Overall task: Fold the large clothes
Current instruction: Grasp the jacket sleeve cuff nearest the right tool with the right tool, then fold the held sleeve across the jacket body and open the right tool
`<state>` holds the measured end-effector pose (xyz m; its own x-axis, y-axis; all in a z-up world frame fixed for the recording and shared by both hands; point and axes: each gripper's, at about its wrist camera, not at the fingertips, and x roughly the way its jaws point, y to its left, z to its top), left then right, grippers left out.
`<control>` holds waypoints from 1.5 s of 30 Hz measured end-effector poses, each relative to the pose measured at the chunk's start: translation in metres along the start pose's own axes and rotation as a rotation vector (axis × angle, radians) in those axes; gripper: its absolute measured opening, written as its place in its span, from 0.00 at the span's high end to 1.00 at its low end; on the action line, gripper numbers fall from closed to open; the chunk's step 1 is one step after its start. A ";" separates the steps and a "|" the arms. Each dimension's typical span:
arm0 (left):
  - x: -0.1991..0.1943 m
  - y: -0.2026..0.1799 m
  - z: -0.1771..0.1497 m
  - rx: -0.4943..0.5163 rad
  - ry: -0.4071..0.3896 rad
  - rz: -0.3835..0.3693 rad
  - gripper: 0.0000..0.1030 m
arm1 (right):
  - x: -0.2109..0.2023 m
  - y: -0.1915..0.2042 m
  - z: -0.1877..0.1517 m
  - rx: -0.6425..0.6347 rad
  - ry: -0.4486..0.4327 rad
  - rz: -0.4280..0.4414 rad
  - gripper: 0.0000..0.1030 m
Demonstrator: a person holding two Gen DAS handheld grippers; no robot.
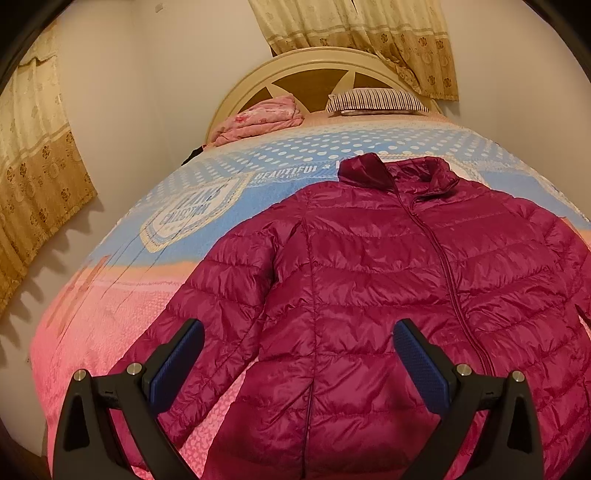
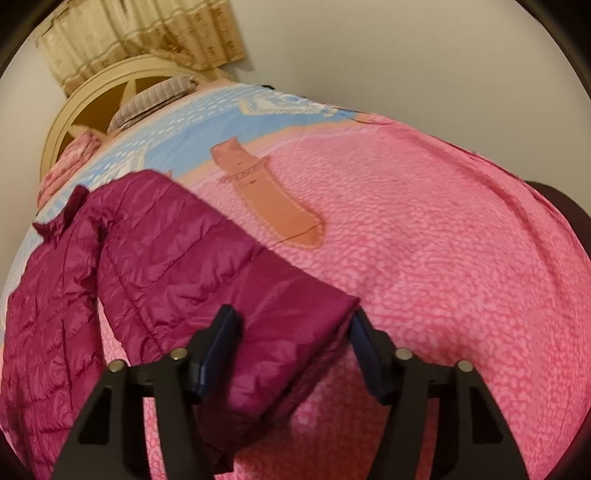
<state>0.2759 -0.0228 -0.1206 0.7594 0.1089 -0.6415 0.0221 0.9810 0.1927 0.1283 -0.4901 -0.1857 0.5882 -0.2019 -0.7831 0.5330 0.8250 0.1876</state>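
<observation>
A magenta quilted down jacket (image 1: 388,277) lies flat and zipped on the bed, collar toward the headboard, sleeves spread beside the body. My left gripper (image 1: 298,325) hovers open over the jacket's lower body, near the seam by one sleeve, with its blue pads wide apart and holding nothing. In the right wrist view the jacket (image 2: 110,258) stretches off to the left, and its other sleeve (image 2: 258,314) runs down to my right gripper (image 2: 293,314). The cuff end lies between the two pads, flat on the quilt and not visibly pinched.
The pink and blue quilt (image 2: 424,258) covers the whole bed. At the head are a cream headboard (image 1: 314,66), a striped pillow (image 1: 376,101) and a folded pink blanket (image 1: 258,122). Curtains (image 1: 369,33) hang behind, and walls stand close on both sides.
</observation>
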 end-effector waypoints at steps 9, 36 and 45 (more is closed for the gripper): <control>0.016 0.010 0.004 0.005 0.027 0.026 0.01 | -0.010 0.019 0.015 -0.119 -0.007 0.035 0.82; 0.051 0.080 0.037 -0.140 0.050 0.083 0.01 | -0.040 0.285 0.051 -0.615 -0.209 0.211 0.86; 0.072 0.091 0.029 -0.171 0.084 0.093 0.01 | -0.005 0.370 0.020 -0.695 -0.159 0.273 0.86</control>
<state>0.3516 0.0698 -0.1273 0.6962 0.2060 -0.6876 -0.1613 0.9783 0.1298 0.3343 -0.1943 -0.1006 0.7529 0.0265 -0.6576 -0.1182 0.9884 -0.0955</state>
